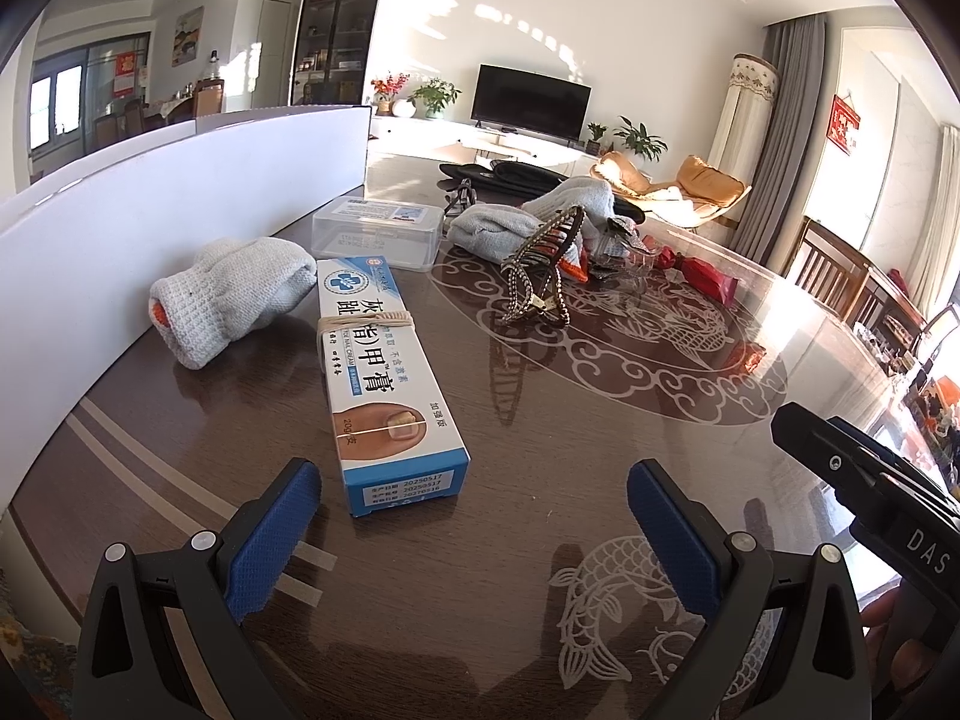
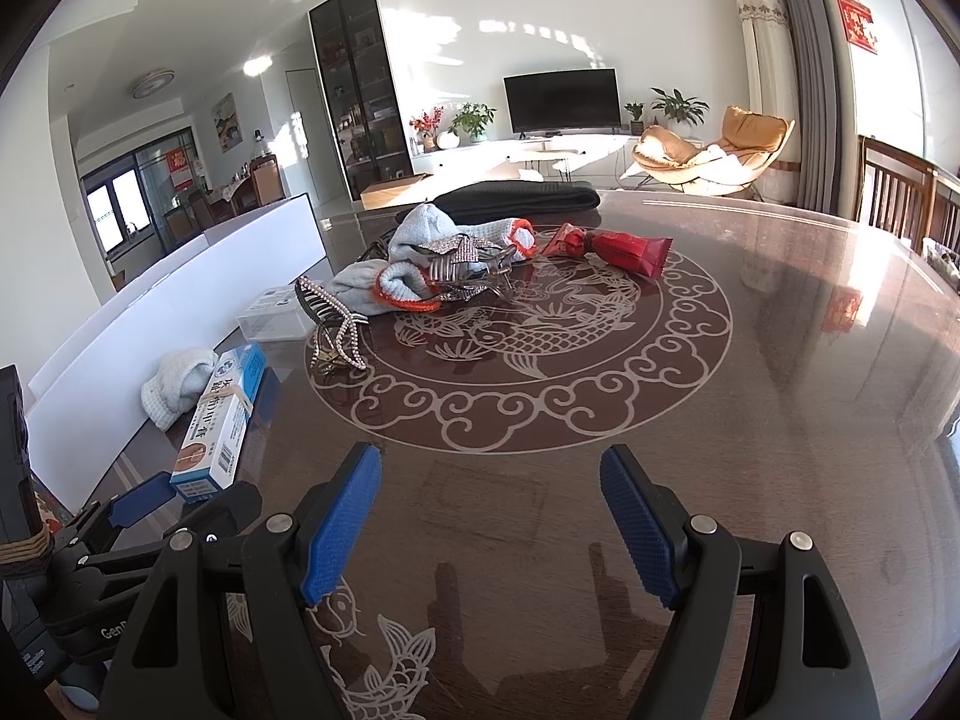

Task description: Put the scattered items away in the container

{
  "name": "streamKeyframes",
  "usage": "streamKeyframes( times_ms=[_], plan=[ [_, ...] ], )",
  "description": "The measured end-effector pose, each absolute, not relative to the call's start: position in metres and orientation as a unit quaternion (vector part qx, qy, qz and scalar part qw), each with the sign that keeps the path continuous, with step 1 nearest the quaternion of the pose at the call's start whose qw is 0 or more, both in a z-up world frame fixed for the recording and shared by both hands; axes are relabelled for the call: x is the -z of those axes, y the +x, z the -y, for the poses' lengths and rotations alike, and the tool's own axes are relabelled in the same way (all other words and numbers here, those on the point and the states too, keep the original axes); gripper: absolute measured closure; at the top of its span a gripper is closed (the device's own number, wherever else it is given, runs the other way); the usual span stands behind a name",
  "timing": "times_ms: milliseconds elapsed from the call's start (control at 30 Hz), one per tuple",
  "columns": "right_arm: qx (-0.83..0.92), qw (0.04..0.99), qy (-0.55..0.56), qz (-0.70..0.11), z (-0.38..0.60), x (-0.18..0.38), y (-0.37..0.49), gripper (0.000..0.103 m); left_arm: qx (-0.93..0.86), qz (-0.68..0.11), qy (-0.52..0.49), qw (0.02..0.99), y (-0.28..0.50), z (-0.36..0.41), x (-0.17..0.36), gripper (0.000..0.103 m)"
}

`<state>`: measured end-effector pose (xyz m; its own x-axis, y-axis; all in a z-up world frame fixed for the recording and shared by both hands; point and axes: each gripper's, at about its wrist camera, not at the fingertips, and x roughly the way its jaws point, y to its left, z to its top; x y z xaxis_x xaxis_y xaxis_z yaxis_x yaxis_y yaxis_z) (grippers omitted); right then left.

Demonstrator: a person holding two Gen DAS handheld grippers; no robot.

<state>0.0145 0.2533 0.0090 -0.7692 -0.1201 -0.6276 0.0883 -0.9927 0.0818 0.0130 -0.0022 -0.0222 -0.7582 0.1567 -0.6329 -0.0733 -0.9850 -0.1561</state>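
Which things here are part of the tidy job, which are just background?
Job:
- nail cream box
- rolled grey glove
- clear plastic case
- hair claw clip
- grey gloves pile
- red wrapper
- white container

Lying about:
- TV
- lounge chair
- black mat

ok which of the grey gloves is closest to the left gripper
The lone rolled grey glove, lying against the white container wall beside the nail cream box. The other grey gloves are heaped farther back, behind the hair claw clip.
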Motion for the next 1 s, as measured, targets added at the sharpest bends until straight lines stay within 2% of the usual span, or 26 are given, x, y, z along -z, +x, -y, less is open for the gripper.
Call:
streamKeyframes(
  times_ms=[667, 767, 900, 1000],
  plan=[
    [0.937, 0.056, 0.344, 0.028, -0.254, -0.006, 0.013, 0.026, -0.934, 0.06, -0.346, 0.061, 0.01, 0.001, 0.023, 0.0],
    [0.935, 0.057, 0.348, 0.03, -0.255, -0.006, 0.012, 0.026, -0.924, 0.053, -0.373, 0.063, 0.003, -0.001, 0.025, 0.0],
    [0.936, 0.058, 0.347, 0.03, -0.255, -0.006, 0.011, 0.026, -0.901, -0.036, -0.427, 0.064, -0.015, -0.017, 0.028, 0.0],
    [0.936, 0.058, 0.345, 0.029, -0.254, -0.006, 0.011, 0.026, -0.886, 0.008, -0.455, 0.09, -0.039, -0.01, 0.022, 0.0]
  ],
)
